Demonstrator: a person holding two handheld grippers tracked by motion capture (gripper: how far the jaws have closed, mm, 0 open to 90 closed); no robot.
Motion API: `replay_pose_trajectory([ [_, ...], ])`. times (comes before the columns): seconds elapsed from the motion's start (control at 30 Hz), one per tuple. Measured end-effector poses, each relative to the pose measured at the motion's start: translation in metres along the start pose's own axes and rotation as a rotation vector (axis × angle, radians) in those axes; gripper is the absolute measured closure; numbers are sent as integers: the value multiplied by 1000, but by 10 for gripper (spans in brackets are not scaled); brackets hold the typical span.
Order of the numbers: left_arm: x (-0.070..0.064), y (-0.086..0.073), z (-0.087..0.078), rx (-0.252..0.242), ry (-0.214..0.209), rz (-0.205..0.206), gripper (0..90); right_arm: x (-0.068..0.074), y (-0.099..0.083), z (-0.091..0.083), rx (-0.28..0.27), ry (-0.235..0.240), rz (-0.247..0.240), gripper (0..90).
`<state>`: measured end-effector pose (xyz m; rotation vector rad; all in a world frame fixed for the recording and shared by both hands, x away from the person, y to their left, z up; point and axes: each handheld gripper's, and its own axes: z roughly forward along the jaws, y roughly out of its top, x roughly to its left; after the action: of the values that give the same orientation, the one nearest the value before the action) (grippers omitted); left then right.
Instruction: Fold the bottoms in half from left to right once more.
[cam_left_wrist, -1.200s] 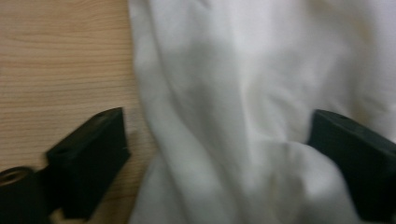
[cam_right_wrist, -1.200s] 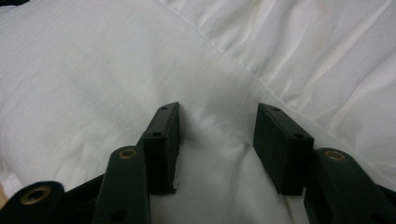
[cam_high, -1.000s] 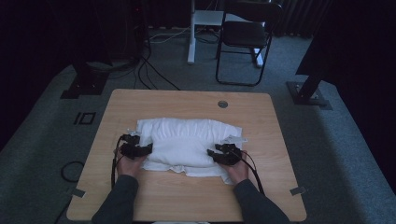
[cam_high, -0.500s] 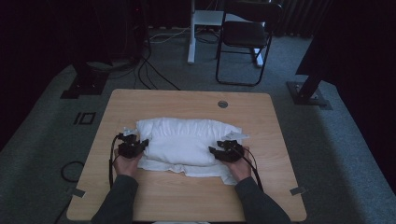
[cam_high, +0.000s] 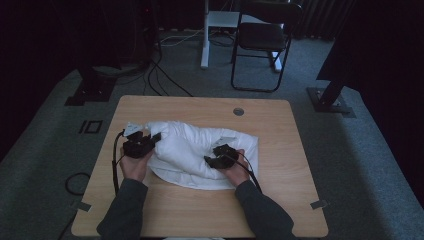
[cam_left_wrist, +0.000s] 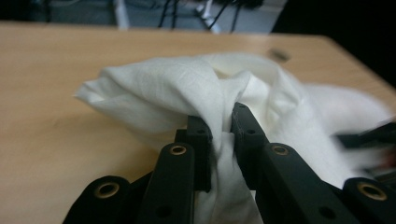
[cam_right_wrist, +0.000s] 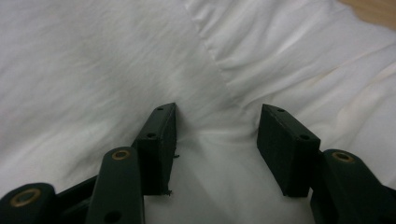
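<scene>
High view: a white cloth (cam_high: 200, 150) lies bunched across the middle of the wooden table (cam_high: 280, 200), nearer its left edge than its right. The left gripper (cam_high: 150, 140) sits at the cloth's left end; in the left gripper view its jaws are pinched on a gathered fold of the fabric, lifting it off the wood. The right gripper (cam_high: 212, 159) rests on top of the cloth toward its front edge, jaws spread apart with the pads (cam_right_wrist: 161, 140) pressing into the fabric.
</scene>
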<state>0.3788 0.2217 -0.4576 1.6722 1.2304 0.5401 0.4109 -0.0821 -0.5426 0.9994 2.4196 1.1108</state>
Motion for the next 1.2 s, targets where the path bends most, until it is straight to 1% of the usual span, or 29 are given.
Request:
replay_pose_trajectory([
  [0.03,-4,5,-1,-13,-11,3,813,-2,-1,2,-12,25,33,468],
  [0.07,-7,9,-2,-25,-30,2,813,-3,-1,3,-13,40,53,470],
  [0.13,-15,16,-3,-34,-45,23,814,0,0,5,-8,37,38,481],
  [0.17,-19,18,-2,-39,-51,32,814,0,0,5,-8,37,38,481],
  [0.2,-26,22,0,-45,-75,38,813,1,0,6,-11,38,44,486],
  [0.23,-26,22,0,-45,-75,38,814,1,0,6,-11,38,44,486],
  [0.27,-29,23,1,-45,-82,45,814,2,0,7,-16,39,50,489],
  [0.33,-36,26,4,-51,-107,47,814,6,1,10,-21,34,55,496],
  [0.37,-36,26,4,-51,-107,47,813,6,1,10,-21,34,55,496],
  [0.4,-44,28,8,-53,-133,64,813,15,6,16,-26,43,51,498],
  [0.53,-54,27,14,-30,-139,101,812,24,15,26,-34,145,29,480],
  [0.57,-56,26,15,-26,-138,106,812,26,17,25,-26,156,22,455],
  [0.6,-56,26,15,-25,-137,112,812,27,19,20,-26,155,7,427],
  [0.63,-56,25,15,-24,-139,111,812,28,20,11,-43,152,-15,407],
  [0.67,-56,24,16,-23,-139,111,812,28,20,0,-71,151,-25,397],
  [0.7,-56,24,16,-23,-139,111,812,28,20,0,-71,151,-25,397],
  [0.73,-55,24,16,-18,-140,110,812,23,15,-21,-131,103,-57,378],
  [0.8,-55,23,16,-16,-143,109,812,15,9,-34,-138,34,-60,374],
  [0.83,-56,22,17,-15,-148,107,812,9,4,-36,-117,1,-48,359],
  [0.87,-57,22,18,-15,-149,108,812,5,0,-34,-83,-11,-35,355],
  [0.9,-59,22,19,-15,-155,111,812,4,-3,-31,-60,-16,-34,353],
  [0.93,-61,22,20,-12,-160,114,812,3,-8,-22,-22,-9,-29,353],
  [0.97,-63,22,21,-10,-171,115,812,4,-10,-16,-5,-2,-21,357],
  [1.0,-66,22,22,-6,-180,118,812,7,-11,-9,3,-1,-14,360],
  [1.03,-69,22,23,-1,-187,124,812,8,-11,-4,-6,8,4,369],
  [1.07,-73,22,25,6,-187,135,812,10,-10,0,-20,29,31,376],
  [1.1,-75,22,27,11,-189,140,811,14,-8,4,-23,39,39,378],
  [1.17,-79,22,31,26,-191,152,811,20,-5,9,-27,47,24,376],
  [1.2,-81,20,33,34,-192,159,811,23,-2,9,-21,61,3,371],
])
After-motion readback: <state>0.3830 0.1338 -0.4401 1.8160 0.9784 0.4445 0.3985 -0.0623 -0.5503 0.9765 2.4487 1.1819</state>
